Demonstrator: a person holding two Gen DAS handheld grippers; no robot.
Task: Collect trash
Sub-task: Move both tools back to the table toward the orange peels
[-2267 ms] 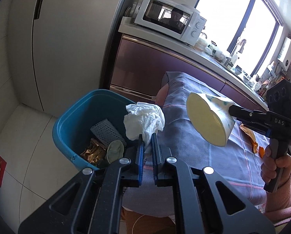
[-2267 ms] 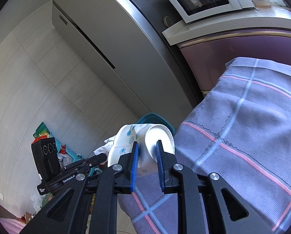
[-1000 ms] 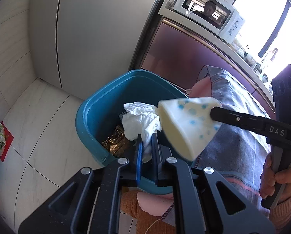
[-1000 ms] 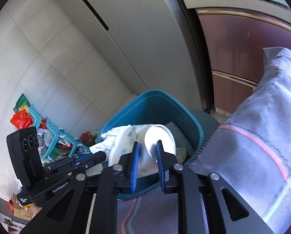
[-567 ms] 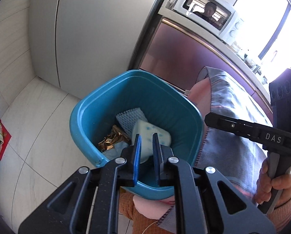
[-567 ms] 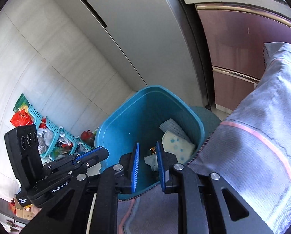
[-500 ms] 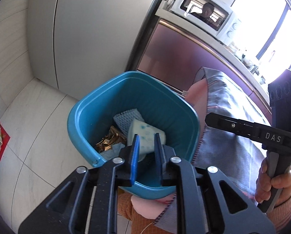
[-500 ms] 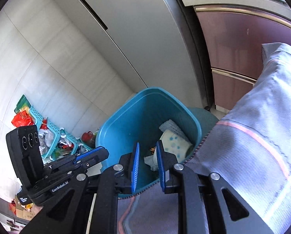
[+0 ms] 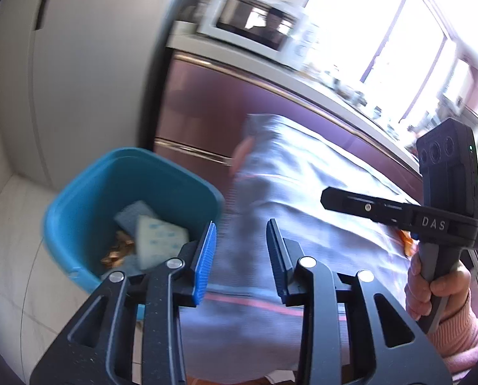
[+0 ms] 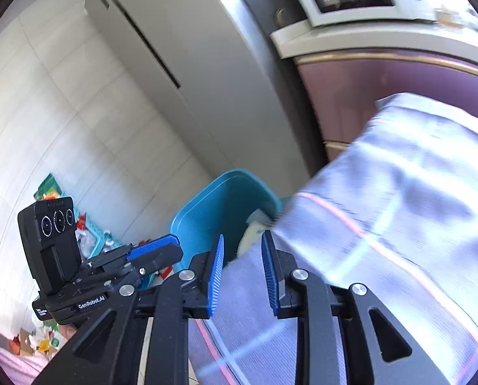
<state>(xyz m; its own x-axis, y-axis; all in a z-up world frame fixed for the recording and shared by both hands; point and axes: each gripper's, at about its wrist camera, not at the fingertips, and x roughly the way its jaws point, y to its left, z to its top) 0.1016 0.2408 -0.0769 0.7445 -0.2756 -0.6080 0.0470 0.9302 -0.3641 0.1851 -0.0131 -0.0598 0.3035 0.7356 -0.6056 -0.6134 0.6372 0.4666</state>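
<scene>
Blue ribbed pads [image 9: 204, 258] on the left gripper [image 9: 240, 258] stand apart w/ nothing btwn them, jaws opening; only the plaid tablecloth [image 9: 319, 211] shows through the gap. Right gripper [image 10: 240, 268] same story: pads parted a bit, jaws opening, nothing held. In the left view its fingers stick out sideways over the cloth, w/ a hand [image 9: 438, 285] in a pink sleeve on its handle.

Past the fingertips, the teal bin [image 9: 78, 205] sits on the tile floor right beside the table's corner, prob. put there so stuff from the table can go straight in. Inside: a white paper cup w/ blue dots [image 9: 157, 239] lying on its side, a gold wrapper [image 9: 117, 252] and a greyish mesh piece [image 9: 130, 218]. So that trash is binned.

Both grippers look clear of the bin rim, angled toward the table; my read is they're free for the next pickup. An orange scrap [image 9: 407, 240] lies on the cloth just behind the right gripper, likely next.

Further out: fridge [image 9: 88, 64], microwave [image 9: 255, 29] on the counter, bright window. Frames are blurred.
</scene>
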